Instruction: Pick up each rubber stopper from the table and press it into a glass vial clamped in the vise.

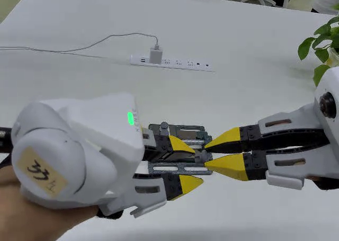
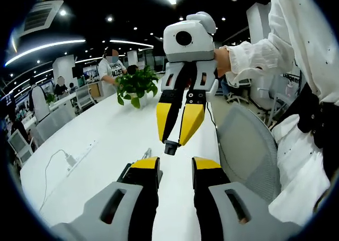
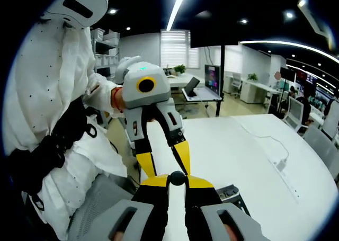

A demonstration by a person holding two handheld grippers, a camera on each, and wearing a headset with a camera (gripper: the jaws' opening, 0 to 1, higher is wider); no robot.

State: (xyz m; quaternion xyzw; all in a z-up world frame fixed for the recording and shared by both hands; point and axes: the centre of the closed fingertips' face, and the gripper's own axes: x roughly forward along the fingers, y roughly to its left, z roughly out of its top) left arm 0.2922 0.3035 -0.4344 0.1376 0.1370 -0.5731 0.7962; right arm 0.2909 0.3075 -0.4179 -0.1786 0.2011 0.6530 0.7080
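Two grippers meet nose to nose over the vise [image 1: 177, 130], dead centre on the white table [image 1: 254, 92].
Left gripper [image 1: 188, 164] comes in from lower left, gripped by a hand [image 1: 26, 220], green light [image 1: 130, 118] lit, jaws spread wide with the upper tip over the vise. Right gripper [image 1: 208, 155] reaches in from the right edge, yellow tips nearly together. Power strip [image 1: 175, 62] and cable [image 1: 79, 47] sit upper centre, plant [image 1: 320, 45] far right.
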